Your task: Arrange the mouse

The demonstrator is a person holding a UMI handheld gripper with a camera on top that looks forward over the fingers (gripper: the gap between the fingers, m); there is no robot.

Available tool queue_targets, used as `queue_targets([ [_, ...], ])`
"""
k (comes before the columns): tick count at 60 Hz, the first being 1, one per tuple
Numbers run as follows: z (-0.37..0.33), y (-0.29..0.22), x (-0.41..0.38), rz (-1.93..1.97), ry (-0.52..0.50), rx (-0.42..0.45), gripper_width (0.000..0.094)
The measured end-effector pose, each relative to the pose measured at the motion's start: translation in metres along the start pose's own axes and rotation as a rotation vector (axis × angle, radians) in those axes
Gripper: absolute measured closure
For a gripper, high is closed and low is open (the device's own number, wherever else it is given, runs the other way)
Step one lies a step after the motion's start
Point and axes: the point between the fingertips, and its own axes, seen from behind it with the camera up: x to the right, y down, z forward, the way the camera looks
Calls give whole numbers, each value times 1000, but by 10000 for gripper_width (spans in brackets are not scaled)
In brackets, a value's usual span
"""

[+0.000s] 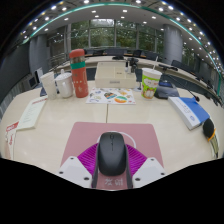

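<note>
The mouse [111,152] lies between the gripper [111,168] fingers, at 6 o'clock on the pink mat [80,140]. The purple pads [88,158] flank it closely on both sides; whether they press on it cannot be determined. The mat rests on the table [60,115]. A red-lidded bottle [78,72] stands at 11 o'clock. Judged status: mouse on mat; release still outstanding.

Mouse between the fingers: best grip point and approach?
Grip the mouse across its long flanks near mid-body, coming from behind. It lies flat on the pink mat, lengthwise between the gripper fingers, so its narrow width fits them. Whether the pads already press it, I cannot tell.
</note>
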Motion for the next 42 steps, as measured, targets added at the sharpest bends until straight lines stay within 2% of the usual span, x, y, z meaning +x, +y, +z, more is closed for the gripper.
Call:
queue_targets([
  [5,4,17,-1,13,-4,-46,474],
  [7,3,13,-1,19,-5,-38,440],
  [9,-1,14,2,24,4,-42,339],
  [13,-18,12,3,27,15,-52,59],
  [15,-31,8,3,29,22,-46,82],
  [26,-135,-19,-2,49,51,13,75],
  [35,-224,-24,-1,17,93,64,75],
  [42,-281,-15,-4,17,81,87,77],
])
